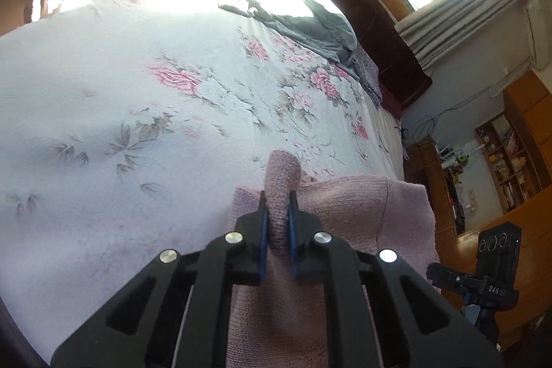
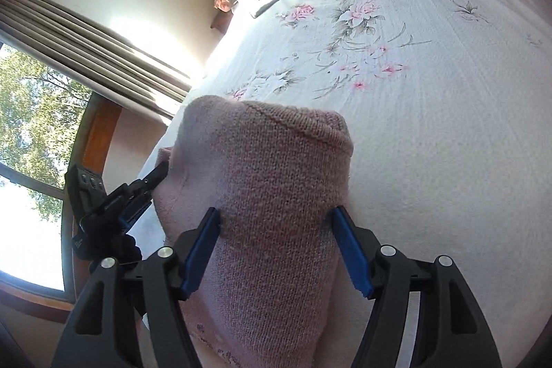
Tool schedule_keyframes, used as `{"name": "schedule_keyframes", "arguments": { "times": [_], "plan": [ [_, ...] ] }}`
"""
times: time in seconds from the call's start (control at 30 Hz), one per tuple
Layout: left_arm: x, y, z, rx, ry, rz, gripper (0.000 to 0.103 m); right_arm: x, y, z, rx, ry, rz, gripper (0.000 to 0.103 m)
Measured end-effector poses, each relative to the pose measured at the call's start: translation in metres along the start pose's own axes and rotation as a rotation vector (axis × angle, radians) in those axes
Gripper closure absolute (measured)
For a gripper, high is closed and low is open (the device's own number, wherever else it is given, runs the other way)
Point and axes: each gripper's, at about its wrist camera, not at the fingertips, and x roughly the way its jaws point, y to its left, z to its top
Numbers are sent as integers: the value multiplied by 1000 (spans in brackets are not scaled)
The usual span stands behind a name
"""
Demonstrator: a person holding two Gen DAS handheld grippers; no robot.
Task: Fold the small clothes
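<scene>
Pink knit garment (image 2: 272,195) over the bed (image 1: 103,85): left hand-held gripper (image 1: 277,219) clamped on a fold, right hand-held gripper (image 2: 276,226) spread apart around its width.

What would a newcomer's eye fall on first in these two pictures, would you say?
The pink knitted garment fills the foreground, with the left gripper pinching a fold of it and the right gripper spread around a thick bunch. Behind lies the flowered bedspread, with a grey garment in sunlight at the far end.
</scene>
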Motion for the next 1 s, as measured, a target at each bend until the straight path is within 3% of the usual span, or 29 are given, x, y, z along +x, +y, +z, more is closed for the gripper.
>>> {"name": "schedule_keyframes", "arguments": {
  "times": [0.13,0.23,0.3,0.37,0.43,0.53,0.67,0.73,0.83,0.87,1.0],
  "plan": [
    [21,1,-9,83,65,105,94,14,3,2,-18,15,-54,30],
    [30,0,-4,102,89,115,93,23,-8,4,28,28,-26,26],
    [26,-2,2,95,100,113,79,24,-17,5,62,37,6,25],
    [10,-1,4,77,77,119,72,20,-22,5,75,37,36,26],
    [-12,-9,1,104,24,124,73,7,-18,3,71,16,29,28],
    [-46,-33,-15,200,-41,119,73,-22,8,-2,-41,-71,-65,30],
    [-63,-59,-37,281,-44,69,73,-43,47,-13,-149,-92,-31,30],
    [-56,-59,-45,285,-29,125,72,-40,59,-19,-195,-78,-25,30],
    [-36,-36,-52,234,0,329,74,-21,56,-24,-197,-43,-85,30],
    [-32,-26,-54,199,21,342,74,-15,52,-26,-185,-28,-94,30],
    [-31,2,-60,59,75,118,74,-6,38,-31,-168,-24,-99,30]
  ]
}}
